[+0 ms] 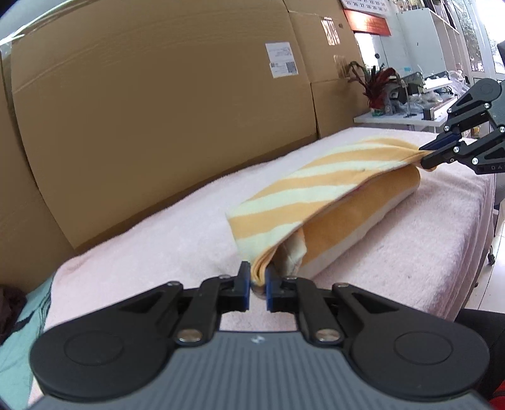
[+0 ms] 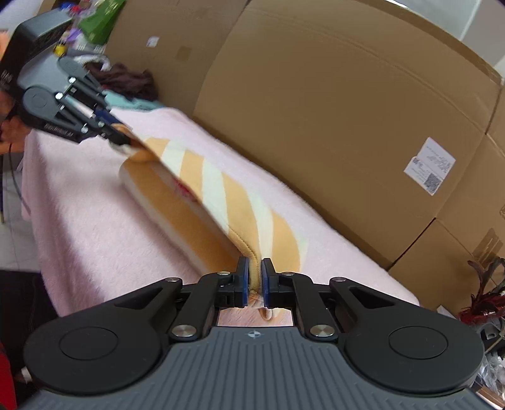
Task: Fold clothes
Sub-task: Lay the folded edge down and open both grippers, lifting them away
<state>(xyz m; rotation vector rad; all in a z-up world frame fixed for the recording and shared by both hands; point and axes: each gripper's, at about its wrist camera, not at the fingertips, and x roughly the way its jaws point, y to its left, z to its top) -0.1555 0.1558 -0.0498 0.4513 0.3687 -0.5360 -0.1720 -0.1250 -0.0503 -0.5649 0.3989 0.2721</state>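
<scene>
Tongs (image 1: 258, 284) pinch towel (image 1: 315, 189) stretched lengthwise.

This looks like an office or lab room pressed into use as a workspace — large cardboard boxes (image 1: 164, 126) with shipping labels (image 1: 282, 60) stand stacked along the wall behind a table draped in a pink towel (image 1: 157, 239). Farther back, white cabinets (image 1: 419, 34), a wall calendar (image 1: 366, 3) and a red banner (image 1: 369, 22) show, and a white desk (image 1: 401, 118) holds a red-leaved potted plant (image 1: 377, 85) and cluttered equipment — furnishings of a workplace.

Cardboard boxes (image 1: 157, 126) wall the back — front seemingly open.
</scene>
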